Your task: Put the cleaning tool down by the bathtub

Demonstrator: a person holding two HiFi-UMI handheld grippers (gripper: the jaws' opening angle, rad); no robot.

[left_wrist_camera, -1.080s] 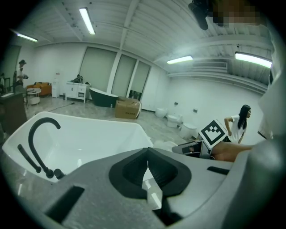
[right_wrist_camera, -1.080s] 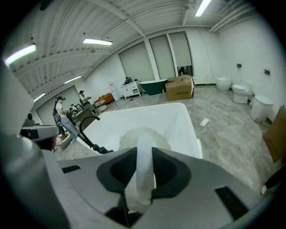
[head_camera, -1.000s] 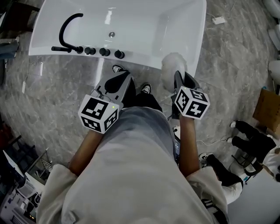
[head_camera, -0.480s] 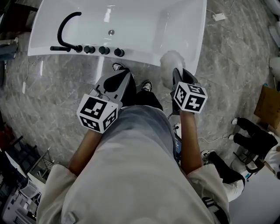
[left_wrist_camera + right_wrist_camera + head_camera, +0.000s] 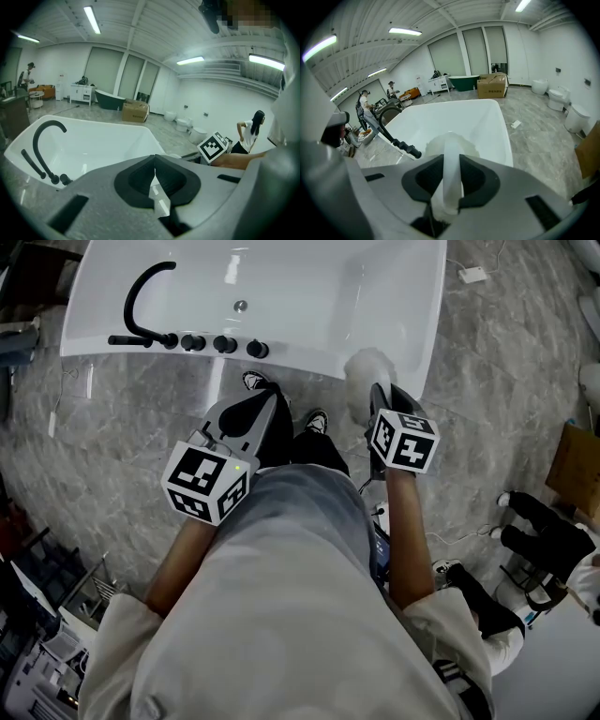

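The white bathtub (image 5: 281, 287) lies along the top of the head view, on a grey marble floor. My right gripper (image 5: 377, 395) is shut on the white handle of the cleaning tool (image 5: 366, 371), whose fluffy white head hangs beside the tub's near right corner. In the right gripper view the handle (image 5: 451, 176) runs up between the pads to the fluffy head (image 5: 451, 143), with the tub (image 5: 459, 115) behind it. My left gripper (image 5: 267, 401) hovers over the floor in front of the tub, shut with nothing in it; its pads meet in the left gripper view (image 5: 154, 161).
A black faucet (image 5: 141, 292) and black knobs (image 5: 223, 345) sit on the tub's near rim at the left. The wearer's shoes (image 5: 253, 382) stand just before the tub. A person in black (image 5: 530, 535) crouches at the right, near a cardboard box (image 5: 574, 465).
My right gripper has sunk a little with the cleaning tool, still beside the tub's corner. The left gripper has stayed put.
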